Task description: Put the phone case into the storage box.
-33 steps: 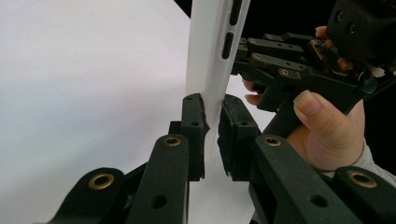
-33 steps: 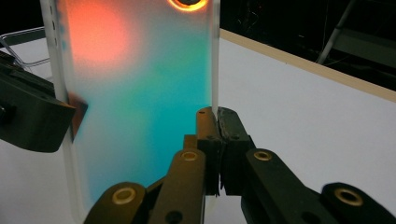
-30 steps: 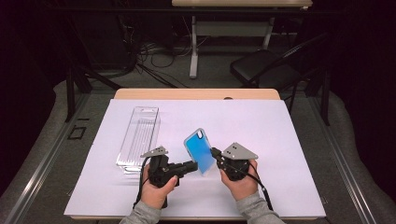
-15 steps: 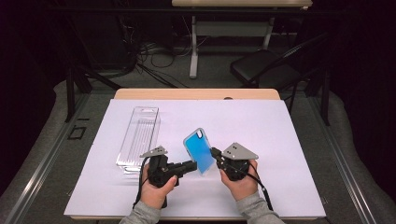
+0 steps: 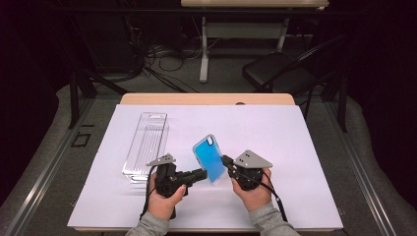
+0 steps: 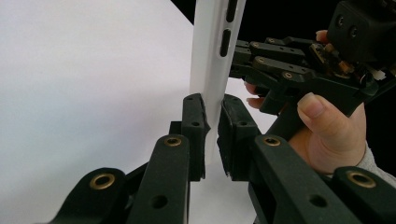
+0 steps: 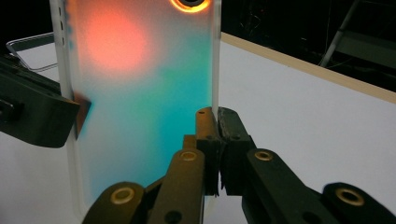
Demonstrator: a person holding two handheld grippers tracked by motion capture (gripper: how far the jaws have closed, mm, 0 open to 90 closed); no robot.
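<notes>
A blue translucent phone case (image 5: pixel 210 158) is held tilted above the white sheet (image 5: pixel 275 132), between both grippers. My left gripper (image 5: pixel 202 174) is shut on its lower left edge; in the left gripper view the pads (image 6: pixel 194 126) pinch the case's pale side wall (image 6: pixel 212 56). My right gripper (image 5: pixel 225 161) is shut on the opposite long edge. In the right gripper view its jaws (image 7: pixel 215 135) clamp the rim of the case (image 7: pixel 140 102), whose camera hole sits at the top. The left gripper's fingers (image 7: pixel 42 116) grip the far edge there.
A clear plastic box (image 5: pixel 146 145) lies on the sheet to the left of the hands. The wooden table edge (image 5: pixel 206 99) runs along the back. Beyond it stand a black chair (image 5: pixel 275 73), table legs and cables on the floor.
</notes>
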